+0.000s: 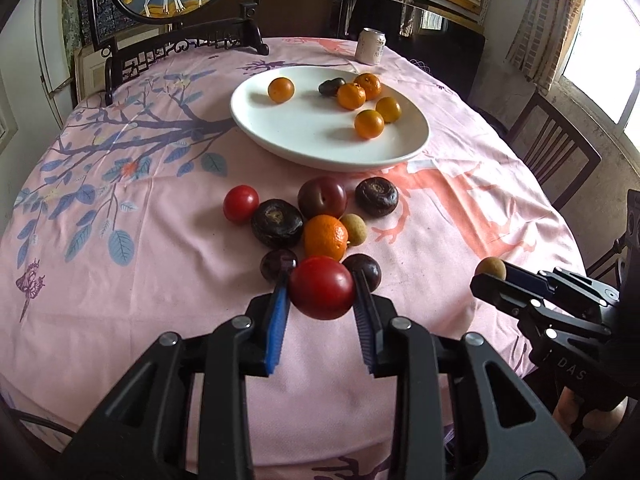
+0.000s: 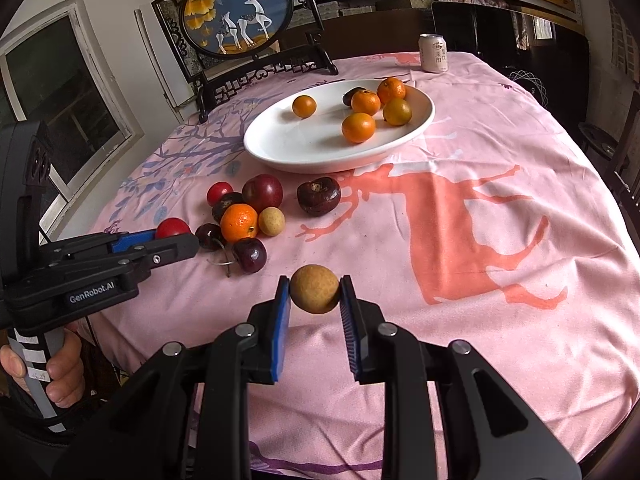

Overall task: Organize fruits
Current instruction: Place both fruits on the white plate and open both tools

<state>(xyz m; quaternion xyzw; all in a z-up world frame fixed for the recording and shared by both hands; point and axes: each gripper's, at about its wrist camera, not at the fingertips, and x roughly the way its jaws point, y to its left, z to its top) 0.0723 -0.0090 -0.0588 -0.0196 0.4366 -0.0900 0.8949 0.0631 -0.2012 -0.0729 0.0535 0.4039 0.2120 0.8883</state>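
A red tomato [image 1: 322, 288] is pinched by the left gripper [image 1: 322, 294] — a longan [image 2: 314, 289] by the right gripper [image 2: 314, 294] — above the table [image 2: 500, 300]

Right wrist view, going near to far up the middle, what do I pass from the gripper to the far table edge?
Right gripper shut on the tan longan → dark chestnut-like fruit on the cloth → white plate holding oranges → drink can near the far edge.
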